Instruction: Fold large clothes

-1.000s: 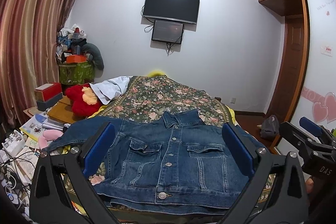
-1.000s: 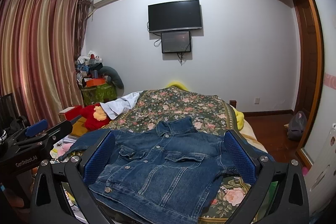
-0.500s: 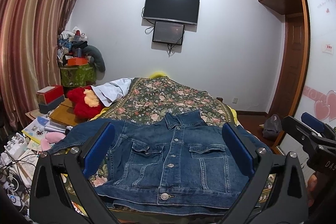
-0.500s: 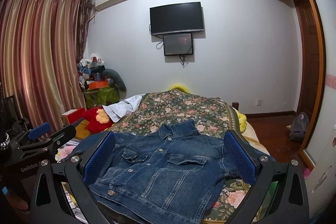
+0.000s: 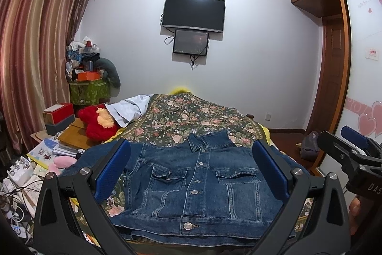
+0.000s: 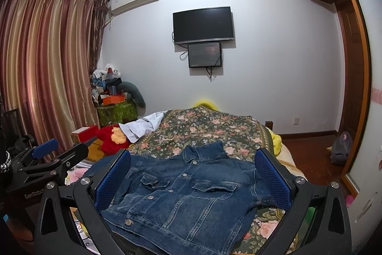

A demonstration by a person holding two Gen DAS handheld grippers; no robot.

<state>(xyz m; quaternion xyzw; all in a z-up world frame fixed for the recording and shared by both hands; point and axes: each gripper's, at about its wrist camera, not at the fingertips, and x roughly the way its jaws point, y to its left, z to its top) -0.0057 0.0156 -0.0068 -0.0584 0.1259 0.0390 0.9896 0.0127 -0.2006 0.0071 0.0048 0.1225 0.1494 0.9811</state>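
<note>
A blue denim jacket (image 5: 198, 185) lies flat, buttoned up, at the near end of the bed (image 5: 191, 116), collar pointing to the far end. The left gripper (image 5: 191, 173) and right gripper (image 6: 193, 176) hang above it, fingers wide open, holding nothing.

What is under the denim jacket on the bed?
The jacket lies front up on a floral bedspread, which shows around it. Whatever lies directly beneath the jacket, including its back and the bedspread there, is covered.
</note>
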